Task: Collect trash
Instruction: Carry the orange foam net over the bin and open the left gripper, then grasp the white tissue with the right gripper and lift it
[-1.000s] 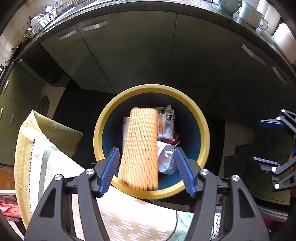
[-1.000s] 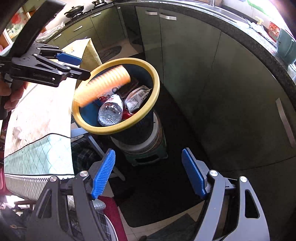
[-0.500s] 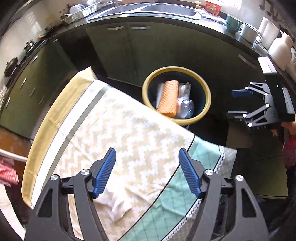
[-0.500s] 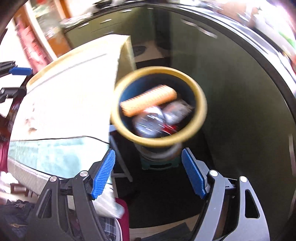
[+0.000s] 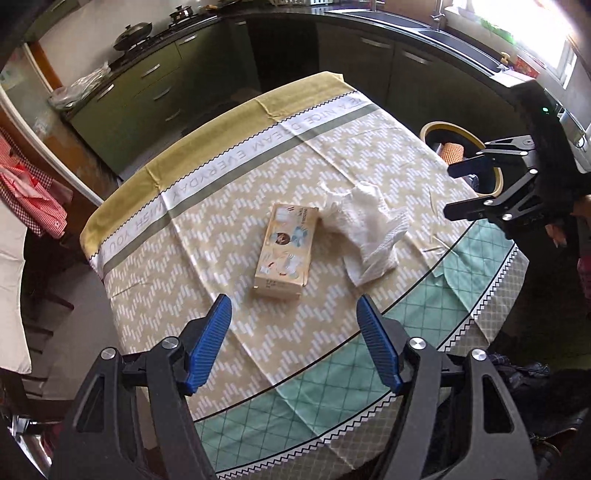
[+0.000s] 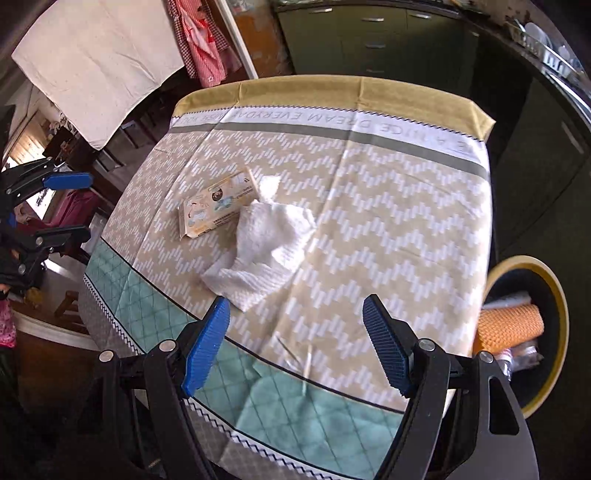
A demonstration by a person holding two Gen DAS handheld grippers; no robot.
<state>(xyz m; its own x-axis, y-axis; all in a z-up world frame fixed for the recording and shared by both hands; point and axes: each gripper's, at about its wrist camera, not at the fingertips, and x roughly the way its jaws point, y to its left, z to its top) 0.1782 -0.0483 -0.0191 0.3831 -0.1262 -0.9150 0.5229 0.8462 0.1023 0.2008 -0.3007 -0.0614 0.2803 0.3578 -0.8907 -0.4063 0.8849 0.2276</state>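
On the tablecloth point(image 5: 207, 236) lie a flat cardboard box point(image 5: 284, 251) point(image 6: 218, 205) and, touching its far corner, a crumpled white paper towel point(image 5: 369, 229) point(image 6: 266, 251). My left gripper point(image 5: 293, 325) point(image 6: 86, 206) hovers open over the near side of the box, with nothing between its fingers. The right gripper point(image 6: 295, 317) point(image 5: 448, 192) is open too, above the towel's near edge and empty. Past the table's right edge stands the yellow-rimmed bin point(image 5: 443, 127) point(image 6: 524, 260). In it lies an orange foam net point(image 5: 452, 151) point(image 6: 509, 325) on top of other wrappers.
Two thin sticks point(image 6: 306, 358) lie near the table's front edge. Dark green cabinets point(image 5: 155, 85) and a counter with pans point(image 5: 133, 31) ring the table. A red checked cloth point(image 5: 33, 184) and a white sheet point(image 6: 99, 62) hang at the left.
The orange foam net left my left gripper and now rests in the bin. Both grippers swung away from the bin to above the table, bringing the box and towel into view.
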